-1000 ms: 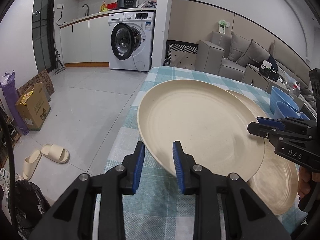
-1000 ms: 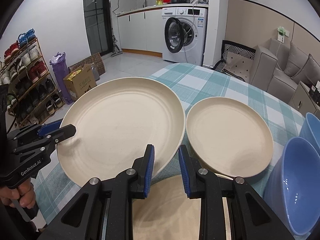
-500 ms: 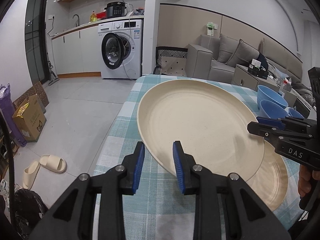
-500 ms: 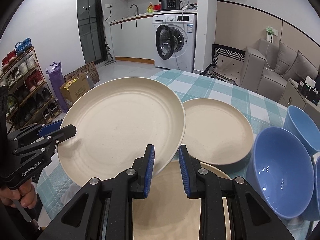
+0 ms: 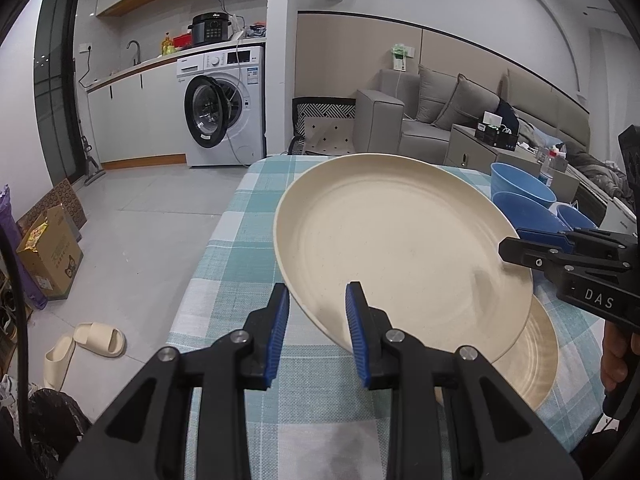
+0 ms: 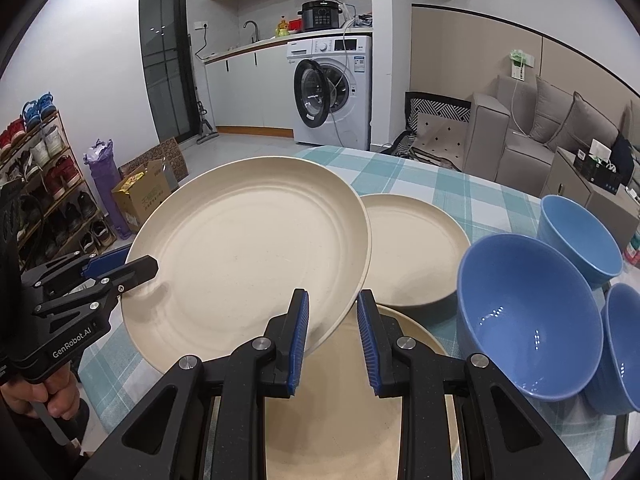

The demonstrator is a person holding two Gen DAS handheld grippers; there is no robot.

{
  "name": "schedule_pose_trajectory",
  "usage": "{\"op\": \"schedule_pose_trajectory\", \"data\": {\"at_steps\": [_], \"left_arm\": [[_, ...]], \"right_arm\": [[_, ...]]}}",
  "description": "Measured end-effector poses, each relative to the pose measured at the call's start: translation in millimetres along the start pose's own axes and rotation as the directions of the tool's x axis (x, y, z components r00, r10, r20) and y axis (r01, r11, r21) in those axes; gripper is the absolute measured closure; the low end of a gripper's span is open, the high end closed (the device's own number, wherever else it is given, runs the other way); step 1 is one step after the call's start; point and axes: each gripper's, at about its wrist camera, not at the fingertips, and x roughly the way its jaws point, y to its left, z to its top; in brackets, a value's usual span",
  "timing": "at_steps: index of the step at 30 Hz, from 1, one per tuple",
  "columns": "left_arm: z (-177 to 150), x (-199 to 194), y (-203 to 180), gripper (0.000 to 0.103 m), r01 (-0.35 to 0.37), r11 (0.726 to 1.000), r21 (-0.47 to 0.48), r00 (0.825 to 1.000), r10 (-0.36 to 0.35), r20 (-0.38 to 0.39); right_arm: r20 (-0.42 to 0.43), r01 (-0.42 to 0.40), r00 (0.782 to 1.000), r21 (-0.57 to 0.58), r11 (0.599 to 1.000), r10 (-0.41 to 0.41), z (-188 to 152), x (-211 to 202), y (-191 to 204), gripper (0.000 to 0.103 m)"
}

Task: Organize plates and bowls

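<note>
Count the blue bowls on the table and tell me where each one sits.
3. The nearest blue bowl sits right of the plates; a second stands behind it toward the sofa; a third is cut off at the right edge. More may lie out of frame.

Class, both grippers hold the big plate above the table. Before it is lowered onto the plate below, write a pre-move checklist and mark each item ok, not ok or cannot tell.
1. Left gripper straddles the big plate rim: ok.
2. Right gripper straddles the opposite rim: ok.
3. Pads firmly clamped on the rim: cannot tell.
4. Plate level: not ok, it tilts.
5. Lower plate bare, ready to take it: ok for the part that shows.
6. Blue bowls and small plate clear of the path: ok, they sit off to the side.
</note>
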Motion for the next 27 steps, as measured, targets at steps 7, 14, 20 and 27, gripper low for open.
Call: {"op": "schedule_pose_trajectory", "data": {"at_steps": [7, 14, 20, 27], "left_arm": [[-1, -2, -13, 0.076, 0.021, 0.999, 0.025, 1.0, -0.02, -0.003], [-3, -3, -23, 0.076, 0.038, 0.998, 0.048, 0.999, -0.038, -0.009], [-5, -1, -35, 0.076, 0.049, 0.996, 0.069, 0.999, -0.047, -0.021], [-9, 3, -45, 0.076, 0.058, 0.994, 0.092, 0.998, -0.055, -0.042]], "right_arm": [[0.003, 0.014, 1.0, 0.025, 1.0, -0.014, -9, -13, -10, 0.077], [0.001, 0.025, 1.0, 0.055, 0.998, -0.025, -23, -23, -19, 0.077], [-0.007, 0.036, 0.999, 0.077, 0.996, -0.035, -33, -28, -28, 0.077], [-0.016, 0.05, 0.999, 0.1, 0.994, -0.048, -43, -31, -37, 0.077]]}}
